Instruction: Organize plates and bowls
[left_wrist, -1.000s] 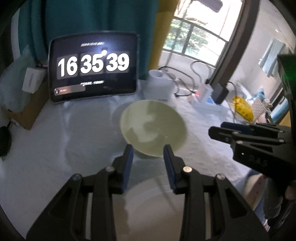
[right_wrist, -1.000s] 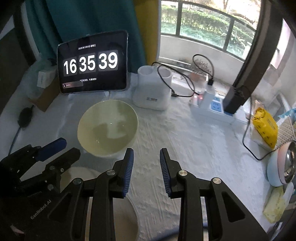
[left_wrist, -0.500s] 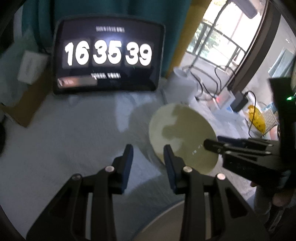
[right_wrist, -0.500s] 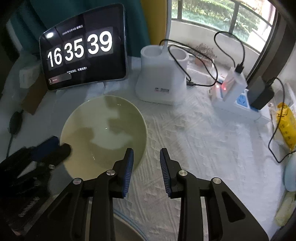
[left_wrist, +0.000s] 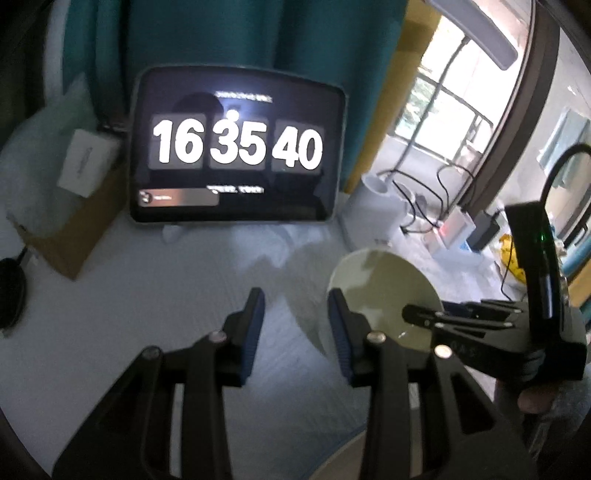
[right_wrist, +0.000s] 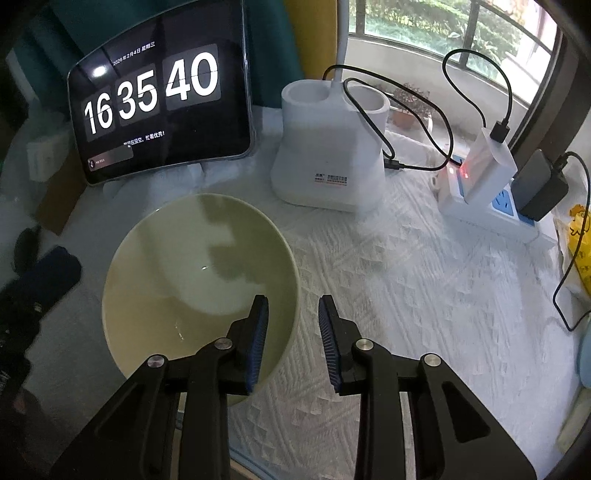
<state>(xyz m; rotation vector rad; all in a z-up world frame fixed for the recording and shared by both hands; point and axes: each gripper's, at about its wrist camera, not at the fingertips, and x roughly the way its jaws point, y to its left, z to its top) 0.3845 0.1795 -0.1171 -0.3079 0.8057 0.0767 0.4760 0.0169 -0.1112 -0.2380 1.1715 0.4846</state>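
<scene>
A pale green bowl stands upright on the white cloth. My right gripper straddles the bowl's right rim, with one finger inside and the other outside. Its jaws are closing, and the pads still stand off the wall. The left wrist view shows the bowl to the right, with the right gripper reaching over it. My left gripper is open and has nothing in it, over bare cloth left of the bowl. Its blue-padded tip shows at the left edge. A pale plate's edge peeks in at the bottom.
A tablet clock leans at the back. A white lamp base with cables stands behind the bowl, and a power strip lies to its right. A cardboard box is at the left, a yellow bag at the far right.
The right gripper has come down onto the bowl's right rim and its jaws have narrowed. The left gripper has shifted left, away from the bowl.
</scene>
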